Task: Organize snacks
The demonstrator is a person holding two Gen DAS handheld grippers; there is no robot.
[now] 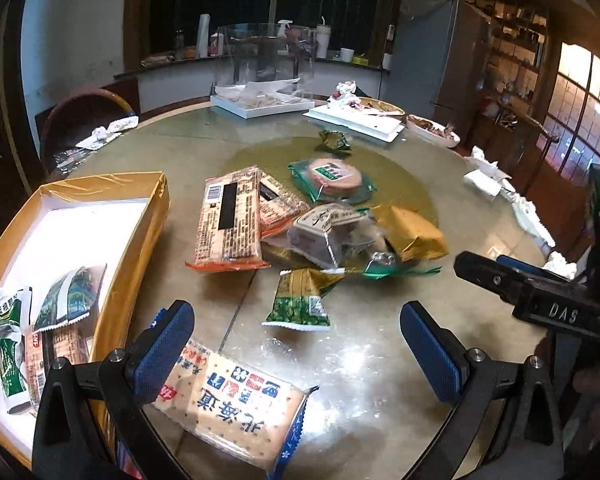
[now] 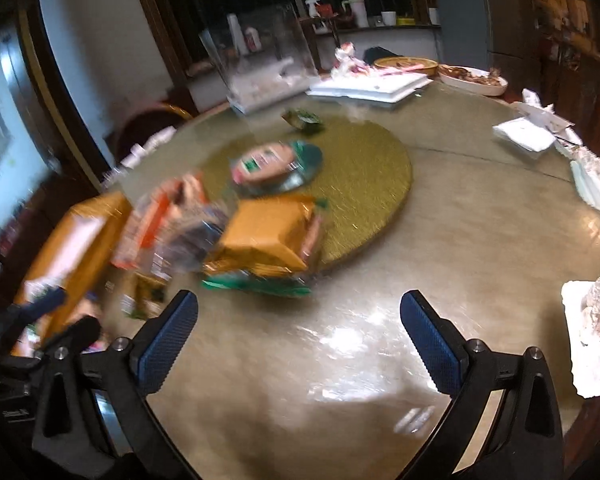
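The round worktop (image 1: 380,360) carries a gold box (image 1: 156,216) at the left, a few packets already inside. Loose snacks (image 1: 284,216) pile at the centre (blurred in the right view). A cracker pack (image 1: 236,404) lies under the left claw (image 1: 296,348), spread open; the right claw (image 2: 300,344) gapes empty too.

black claw (image 1: 296,344), blue ribbed pads (image 1: 166,344), silver screws

Round glass-topped table (image 1: 380,360), dark window (image 1: 260,0) behind counter, white walls, shelving (image 1: 512,48) right, chair (image 1: 80,116) left.
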